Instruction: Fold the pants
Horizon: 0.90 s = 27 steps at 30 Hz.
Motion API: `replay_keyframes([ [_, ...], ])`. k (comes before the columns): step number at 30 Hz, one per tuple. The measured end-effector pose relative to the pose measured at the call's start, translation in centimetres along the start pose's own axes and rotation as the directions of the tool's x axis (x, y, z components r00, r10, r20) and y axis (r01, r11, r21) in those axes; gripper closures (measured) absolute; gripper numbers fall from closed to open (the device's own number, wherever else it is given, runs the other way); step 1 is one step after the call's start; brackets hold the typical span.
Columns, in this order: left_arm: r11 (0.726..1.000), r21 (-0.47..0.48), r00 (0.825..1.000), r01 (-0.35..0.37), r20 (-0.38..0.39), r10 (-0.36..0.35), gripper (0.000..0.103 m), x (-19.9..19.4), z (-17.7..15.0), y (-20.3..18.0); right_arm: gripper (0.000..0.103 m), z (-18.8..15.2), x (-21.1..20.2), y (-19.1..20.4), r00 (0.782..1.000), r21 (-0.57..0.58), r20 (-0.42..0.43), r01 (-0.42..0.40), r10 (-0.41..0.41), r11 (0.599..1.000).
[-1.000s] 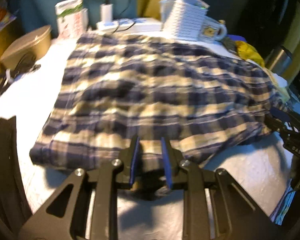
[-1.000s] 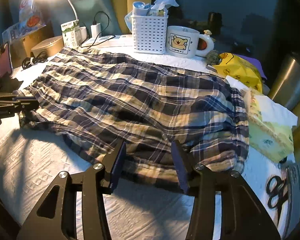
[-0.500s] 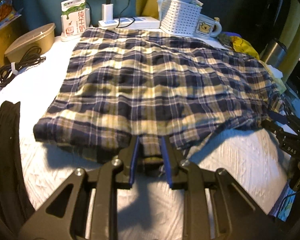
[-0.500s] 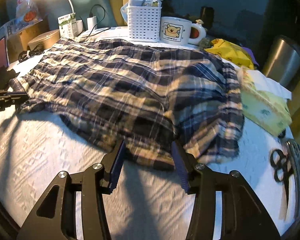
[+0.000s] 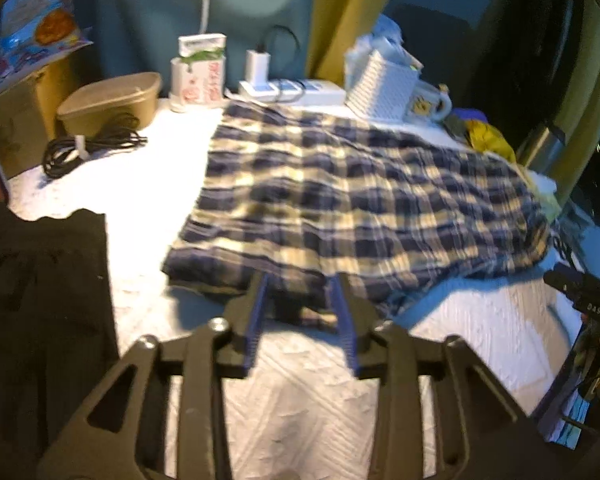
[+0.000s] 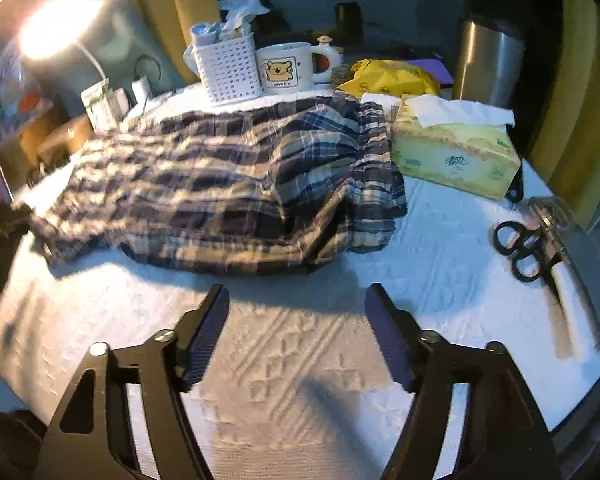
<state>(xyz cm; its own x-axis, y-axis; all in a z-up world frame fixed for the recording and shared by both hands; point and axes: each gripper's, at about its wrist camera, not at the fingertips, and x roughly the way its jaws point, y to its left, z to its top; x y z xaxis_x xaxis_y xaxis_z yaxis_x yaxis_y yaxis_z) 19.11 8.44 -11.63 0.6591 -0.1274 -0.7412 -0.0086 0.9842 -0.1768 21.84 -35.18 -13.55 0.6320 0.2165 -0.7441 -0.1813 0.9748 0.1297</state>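
Above tablecloth [image 6: 440, 264], right hand-held gripper [image 6: 296, 300] tilted downward

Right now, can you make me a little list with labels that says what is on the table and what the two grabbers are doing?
clothing: blue and cream plaid pants, folded, lying flat
surface: white textured tablecloth
left gripper: jaws opening, pants edge between them, pads not pressing
right gripper: jaws opening, nothing between them
beside pants: yellow tissue box, black-handled scissors
behind pants: white perforated basket, white bear mug
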Motion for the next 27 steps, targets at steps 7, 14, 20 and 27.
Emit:
replay_keyframes([
  [7,0.998,-0.052,0.999,-0.023,0.021,0.024,0.063,-0.1,0.9,2.1,0.027,1.5,3.3,-1.6,0.996,0.161,-0.011,-0.082,0.085,0.983],
  [14,0.994,-0.072,0.997,-0.079,0.001,0.079,0.063,0.7,1.8,3.5,0.027,4.5,6.3,-5.0,0.979,0.346,0.083,-0.202,0.184,0.916],
  [20,0.989,-0.106,0.994,-0.108,-0.005,0.108,0.063,1.0,2.1,4.2,0.079,6.1,8.7,-6.5,0.962,0.417,0.112,-0.274,0.25,0.867],
  [27,0.987,-0.113,0.994,-0.113,-0.008,0.113,0.063,1.3,1.9,4.9,0.086,7.7,6.5,-4.8,0.965,0.336,0.165,-0.25,0.205,0.908],
])
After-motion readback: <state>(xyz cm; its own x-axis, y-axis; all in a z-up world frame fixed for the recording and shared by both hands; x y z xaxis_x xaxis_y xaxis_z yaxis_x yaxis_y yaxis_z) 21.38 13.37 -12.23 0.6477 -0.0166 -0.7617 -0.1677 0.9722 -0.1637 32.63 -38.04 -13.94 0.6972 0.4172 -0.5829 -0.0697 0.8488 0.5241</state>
